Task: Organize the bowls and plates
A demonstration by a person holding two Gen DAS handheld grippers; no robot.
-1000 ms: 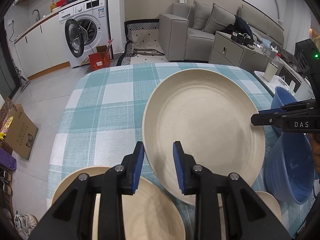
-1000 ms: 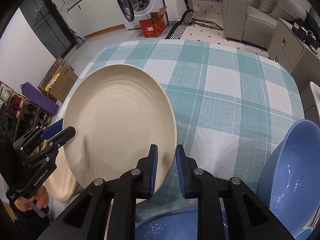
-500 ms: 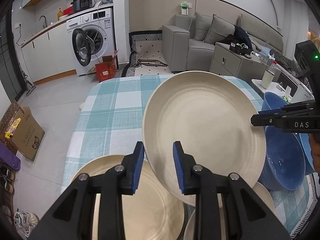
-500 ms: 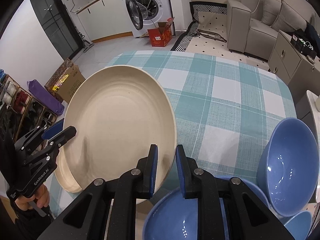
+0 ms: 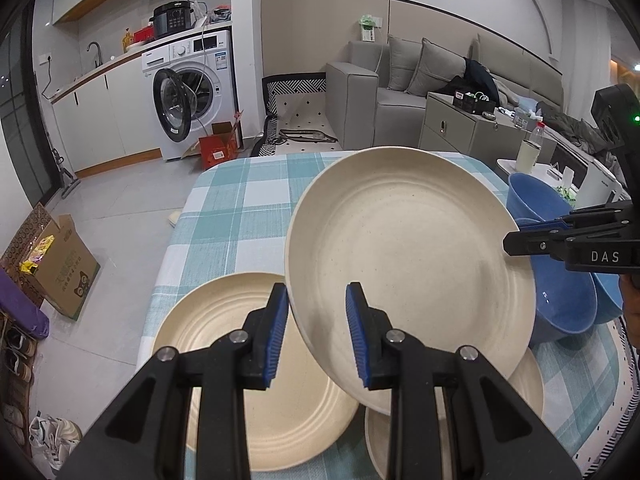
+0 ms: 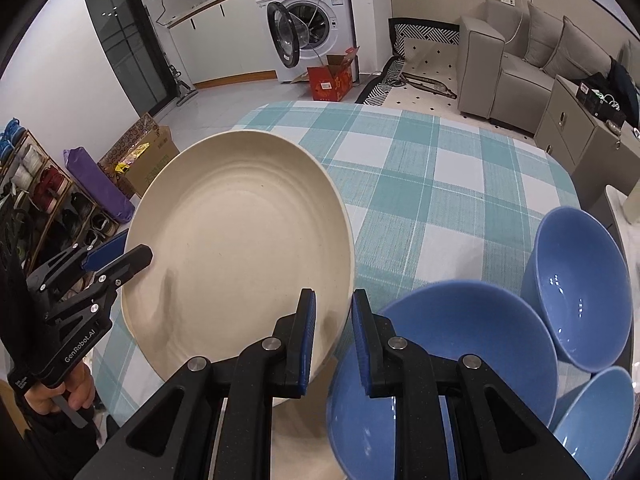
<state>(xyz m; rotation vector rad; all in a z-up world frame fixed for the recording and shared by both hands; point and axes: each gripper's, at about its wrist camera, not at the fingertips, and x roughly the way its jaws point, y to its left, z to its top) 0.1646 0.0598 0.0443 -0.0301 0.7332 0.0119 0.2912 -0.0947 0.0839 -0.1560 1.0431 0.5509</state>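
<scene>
the cream plate (image 5: 408,280) hangs in the air above the checked table (image 6: 440,168), carried by both grippers at once. the left gripper (image 5: 316,334) has its jaws clamped on the plate's near-left rim, and the right gripper (image 6: 333,342) has its jaws squeezed tight on the opposite rim, so the plate is pinched on two sides. that two-sided hold looks chosen to keep a wide, flat dish steady, though it sits slightly tilted.

relative to the held plate: just below and to its left lies a second cream plate (image 5: 224,360) flat on the table, and another cream plate (image 5: 524,384) peeks out from under its near-right edge. to its right, near the right gripper, stand blue bowls (image 6: 580,288), one large one (image 6: 448,364) almost under the right jaws. the plates sit together on one side of the held plate and the bowls on the other, which suggests sorting by kind. my guess is that the held plate is meant for a plate below, so it would need lowering level and centred before the jaws let go.
</scene>
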